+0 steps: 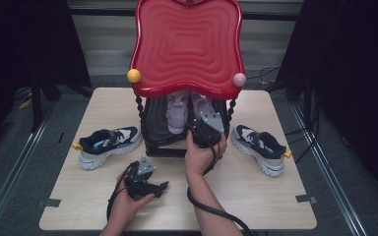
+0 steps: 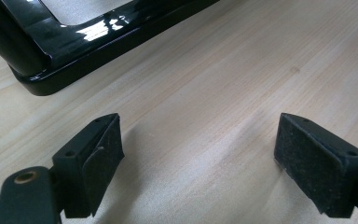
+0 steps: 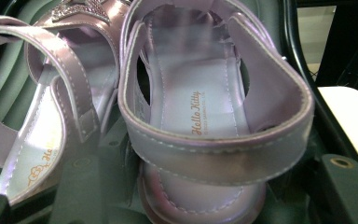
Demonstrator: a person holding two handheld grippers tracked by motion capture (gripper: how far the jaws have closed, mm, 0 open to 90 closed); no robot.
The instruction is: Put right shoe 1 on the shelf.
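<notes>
In the right gripper view, the right gripper has its dark fingers spread on either side of the heel of a lilac sandal. The heel strap sits between them at the bottom of the frame, and whether the pads press on it cannot be told. A second lilac sandal lies just beside the first, at the left of the frame. Both sandals lie inside a dark mesh basket. In the high view this basket sits at the centre of the pale wooden counter, under a red wavy lid raised above it.

In the left gripper view, the left gripper has its fingers released, wide apart, with bare counter between them and the basket's glossy black base at the upper left.

In the high view a navy and white sneaker lies left of the basket, and its mate lies to the right.
</notes>
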